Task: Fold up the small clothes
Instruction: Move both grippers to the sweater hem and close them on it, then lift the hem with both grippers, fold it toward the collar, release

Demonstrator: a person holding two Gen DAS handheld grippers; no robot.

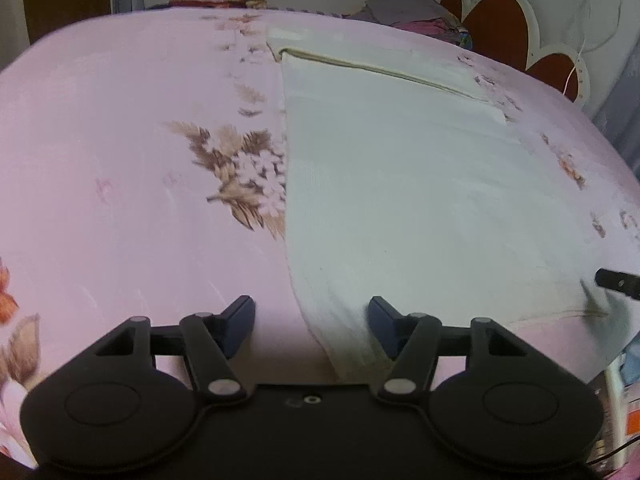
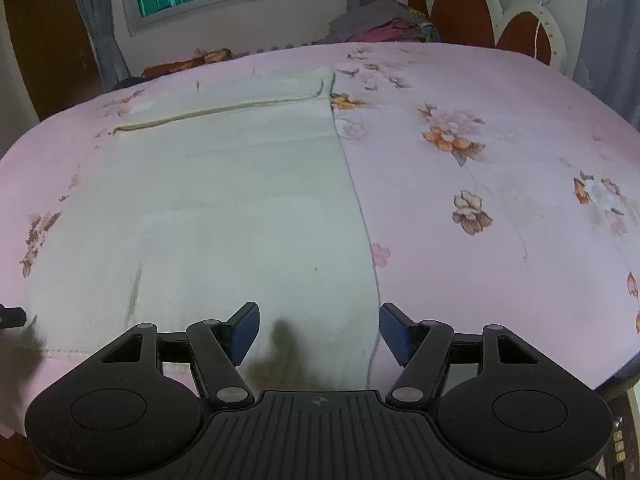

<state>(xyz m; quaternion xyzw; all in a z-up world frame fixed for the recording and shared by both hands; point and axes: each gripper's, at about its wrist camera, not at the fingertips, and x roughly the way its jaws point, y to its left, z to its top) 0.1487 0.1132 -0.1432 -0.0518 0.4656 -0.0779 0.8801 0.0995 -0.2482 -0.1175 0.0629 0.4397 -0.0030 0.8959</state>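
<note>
While the pale garment (image 2: 208,208) lies flat on the floral bedsheet (image 2: 500,200), apparently folded once at its far edge, further folds remain: my left gripper (image 1: 312,322) and right gripper (image 2: 319,330) hover wide, empty, at its near corners.

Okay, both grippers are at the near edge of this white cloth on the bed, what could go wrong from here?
1. The left gripper straddles the white cloth's side edge, so closing might also pinch the pink floral bedsheet.
2. The right gripper straddles the opposite edge; uneven grips could skew the fold.
3. Both are open, so nothing is held yet.
</note>
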